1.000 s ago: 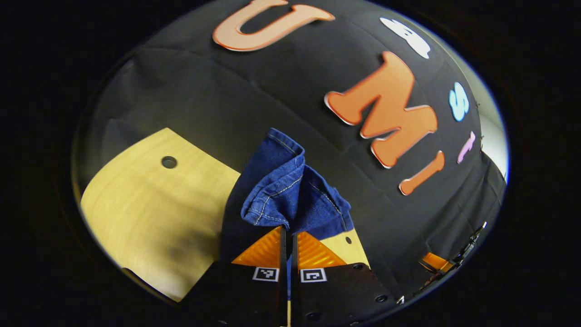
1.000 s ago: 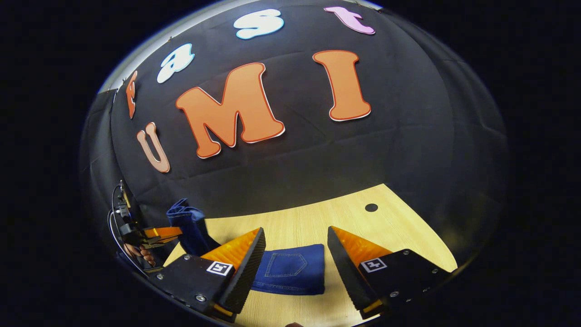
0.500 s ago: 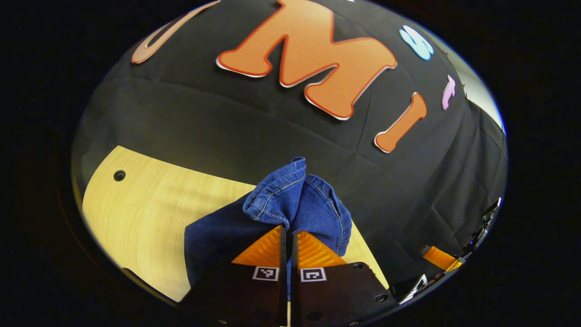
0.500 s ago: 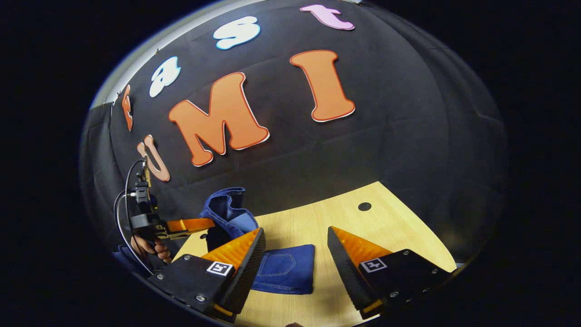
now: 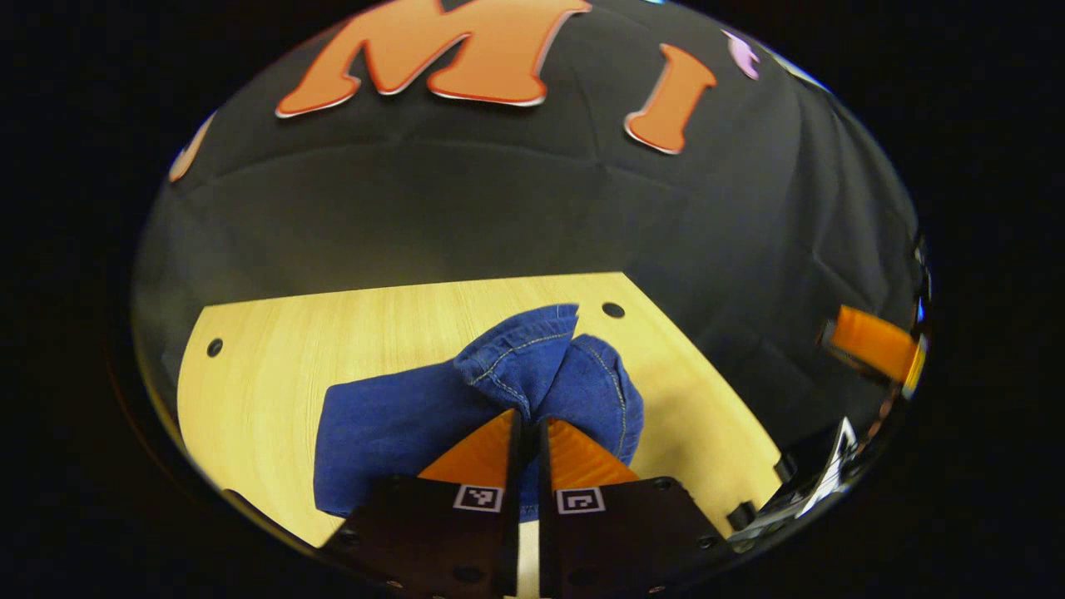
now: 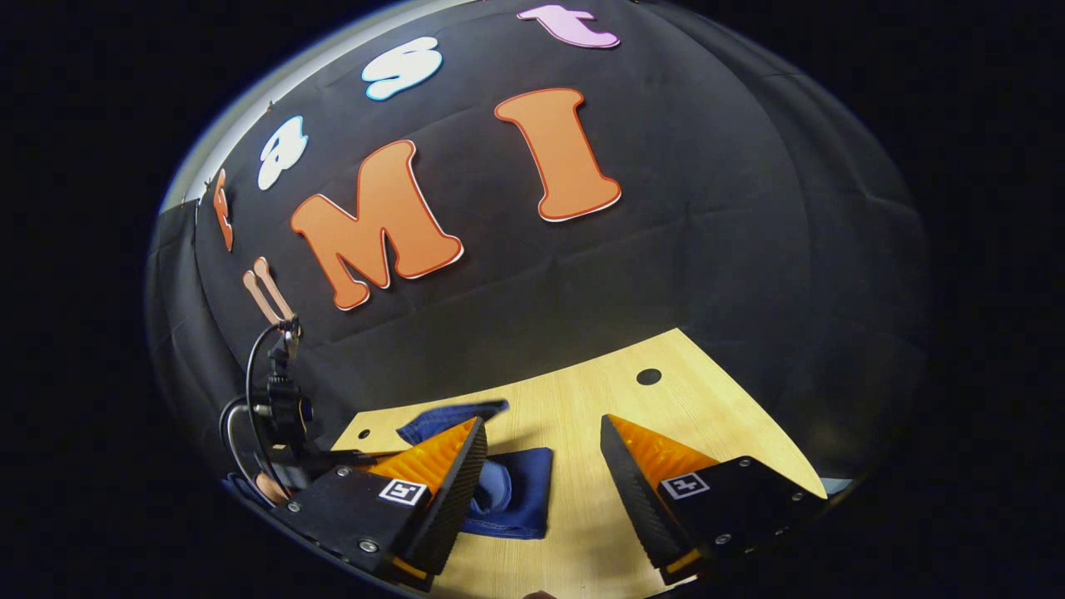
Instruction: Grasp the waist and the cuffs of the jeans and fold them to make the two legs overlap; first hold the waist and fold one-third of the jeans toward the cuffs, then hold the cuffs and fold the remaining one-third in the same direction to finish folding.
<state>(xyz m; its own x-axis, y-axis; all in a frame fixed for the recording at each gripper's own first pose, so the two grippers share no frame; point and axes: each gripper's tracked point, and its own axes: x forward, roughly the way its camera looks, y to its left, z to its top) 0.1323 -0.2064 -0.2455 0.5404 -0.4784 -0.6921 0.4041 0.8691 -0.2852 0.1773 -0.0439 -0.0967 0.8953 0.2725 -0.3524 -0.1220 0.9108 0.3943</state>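
The blue jeans (image 5: 391, 424) lie folded on the wooden table (image 5: 274, 349). My left gripper (image 5: 526, 416) is shut on the stitched cuffs (image 5: 532, 358), which bunch up just past its fingertips, low over the folded denim. In the right gripper view the folded jeans (image 6: 520, 499) lie between and behind my fingers. There the cuff end (image 6: 453, 413) hangs just above them, with the left gripper (image 6: 287, 416) and a hand (image 6: 266, 487) at the far left. My right gripper (image 6: 541, 428) stands open above the table with nothing between its fingers.
Small round holes (image 5: 613, 309) mark the tabletop near its back corners, one of them (image 6: 648, 376) to the right of the jeans. The black cloth wall rises right behind the table. The right gripper (image 5: 874, 349) shows at the right edge of the left gripper view. A cable (image 6: 250, 391) loops off the left gripper.
The left gripper has carried the cuffs down from high in front of the wall to low over the folded jeans. The right gripper has stayed open, shifting only slightly.
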